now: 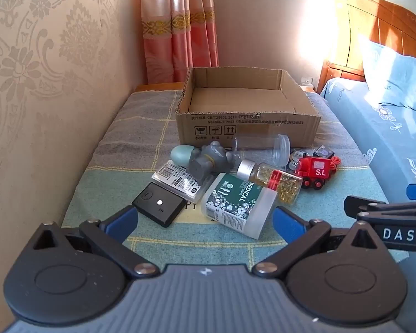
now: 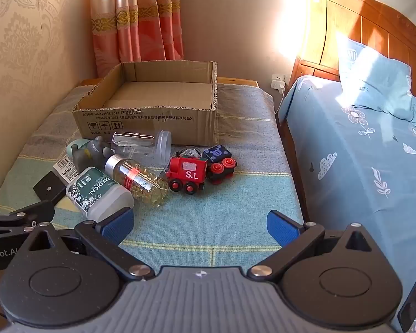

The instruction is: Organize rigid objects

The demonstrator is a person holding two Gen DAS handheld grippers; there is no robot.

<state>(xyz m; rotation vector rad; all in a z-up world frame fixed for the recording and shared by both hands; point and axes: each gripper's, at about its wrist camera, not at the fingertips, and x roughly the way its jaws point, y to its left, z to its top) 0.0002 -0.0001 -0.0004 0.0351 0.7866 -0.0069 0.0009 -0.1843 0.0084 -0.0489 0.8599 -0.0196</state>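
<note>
the checked blanket [image 1: 102, 166] covered the low surface beside the bed with blue floral bedding [image 2: 360, 144]. an open cardboard box [image 1: 246, 127] stood at the far end of the blanket, nothing visible inside it. the rigid objects lay in a loose cluster just in front of the box's near wall. the white medical bottle with green label [image 1: 238, 202] lay on its side nearest the cameras, touching the capsule bottle with silver cap [image 1: 274, 179]. a clear plastic jar [image 1: 260, 145] lay on its side against the box front. the red toy train marked s.l [image 2: 187, 173] sat right of the capsule bottle, with a dark block car with red wheels [image 2: 220, 163] just beside it. a grey bear figure [image 1: 205, 159] lay over a barcoded blister pack [image 1: 177, 179], next to a pale teal egg [image 1: 181, 155]. a black remote-like device [image 1: 159, 204] lay at the cluster's left edge. left gripper [image 1: 205, 222] and right gripper [image 2: 199, 226] both hovered with jaws wide apart, holding nothing.
</note>
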